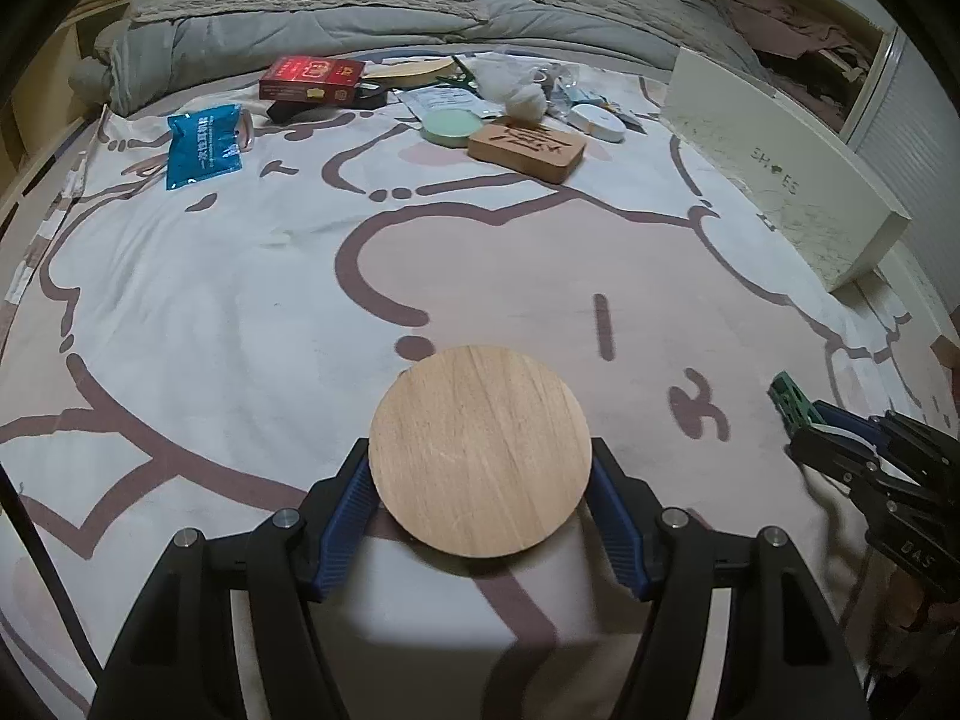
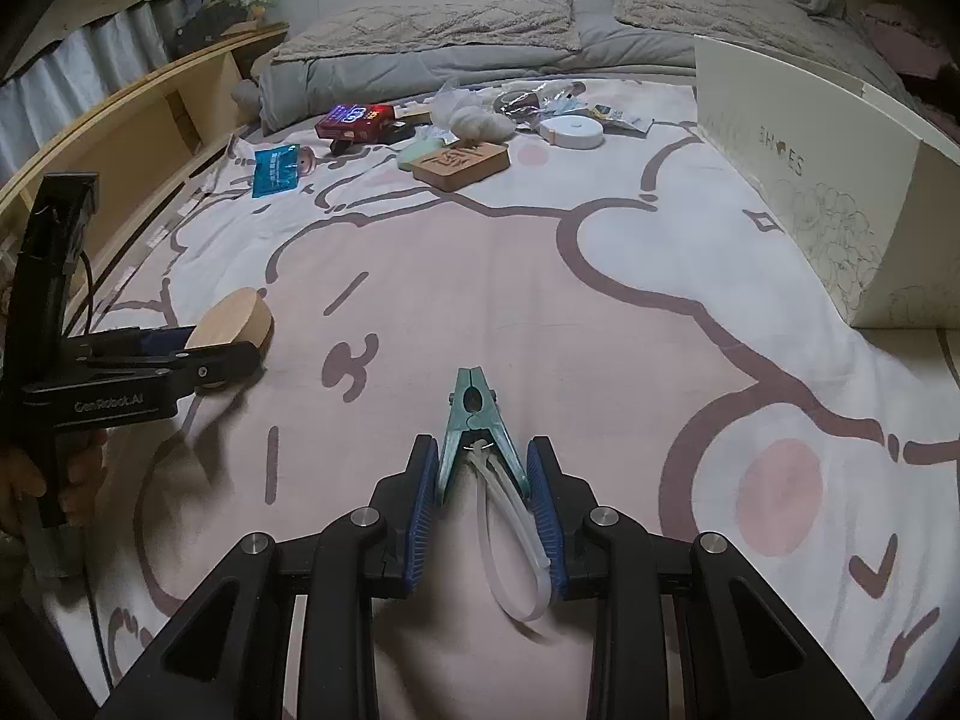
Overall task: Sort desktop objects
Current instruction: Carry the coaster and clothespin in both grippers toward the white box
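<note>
A round wooden disc [image 1: 474, 420] sits between the blue pads of my left gripper [image 1: 480, 462], which press on its two edges. From the right wrist view the disc [image 2: 231, 318] hangs tilted just above the bedsheet in the left gripper [image 2: 228, 354]. My right gripper [image 2: 485, 447] is shut on the handles of a green metal clip [image 2: 471, 402], whose nose points forward. A white plastic loop [image 2: 510, 540] trails from the clip. In the left wrist view the clip [image 1: 795, 399] and right gripper [image 1: 840, 450] are at the right edge.
A cream shoe box [image 1: 780, 168] stands along the right. At the far end lie a red box [image 1: 312, 78], a blue packet [image 1: 204, 144], a carved wooden block [image 1: 528, 147], a green tin [image 1: 453, 126] and a white round case [image 1: 597, 120]. Behind them is a grey duvet [image 1: 360, 18].
</note>
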`<state>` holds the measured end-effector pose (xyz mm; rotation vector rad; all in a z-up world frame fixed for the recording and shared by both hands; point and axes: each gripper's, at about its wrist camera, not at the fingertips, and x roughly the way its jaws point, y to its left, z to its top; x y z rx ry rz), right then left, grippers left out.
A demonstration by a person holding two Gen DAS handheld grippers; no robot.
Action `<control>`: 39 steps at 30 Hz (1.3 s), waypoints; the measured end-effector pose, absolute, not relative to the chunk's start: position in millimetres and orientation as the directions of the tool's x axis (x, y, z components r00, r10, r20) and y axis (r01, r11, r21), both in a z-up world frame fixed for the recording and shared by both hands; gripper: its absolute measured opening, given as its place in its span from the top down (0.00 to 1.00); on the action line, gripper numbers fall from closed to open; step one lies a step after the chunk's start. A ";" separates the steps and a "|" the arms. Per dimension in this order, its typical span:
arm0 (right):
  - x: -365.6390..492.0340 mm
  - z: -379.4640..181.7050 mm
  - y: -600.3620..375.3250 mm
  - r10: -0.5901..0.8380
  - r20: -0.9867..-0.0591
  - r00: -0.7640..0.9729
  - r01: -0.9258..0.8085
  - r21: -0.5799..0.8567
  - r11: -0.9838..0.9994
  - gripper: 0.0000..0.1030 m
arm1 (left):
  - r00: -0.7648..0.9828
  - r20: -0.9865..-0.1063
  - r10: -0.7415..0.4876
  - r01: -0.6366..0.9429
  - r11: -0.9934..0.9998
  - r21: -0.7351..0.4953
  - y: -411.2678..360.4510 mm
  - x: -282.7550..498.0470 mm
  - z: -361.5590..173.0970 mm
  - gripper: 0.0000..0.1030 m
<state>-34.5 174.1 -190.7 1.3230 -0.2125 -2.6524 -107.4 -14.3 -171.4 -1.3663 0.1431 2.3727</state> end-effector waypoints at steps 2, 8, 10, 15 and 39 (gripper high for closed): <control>-32.9 -186.8 176.7 -0.213 -0.769 -0.603 0.082 0.206 -0.975 0.70 | -0.447 -0.846 0.291 -0.395 -0.913 -0.105 -10.7 -104.6 -167.4 0.34; -32.3 -165.8 189.7 -0.223 -0.741 -0.633 0.061 0.239 -0.969 0.70 | -0.464 -0.833 0.302 -0.411 -0.906 -0.099 1.8 -99.6 -149.6 0.34; -32.3 -157.0 194.5 -0.220 -0.729 -0.648 0.058 0.241 -0.969 0.70 | -0.477 -0.827 0.297 -0.405 -0.910 -0.093 5.2 -99.3 -141.0 0.34; -29.6 -135.8 209.5 -0.205 -0.693 -0.691 0.042 0.244 -0.969 0.70 | -0.514 -0.806 0.294 -0.405 -0.911 -0.074 13.0 -96.8 -121.6 0.34; -27.7 -67.7 321.1 -0.028 -0.595 -0.803 -0.029 0.086 -0.996 0.70 | -0.590 -0.737 0.329 -0.447 -0.894 -0.041 60.6 -110.6 -68.0 0.34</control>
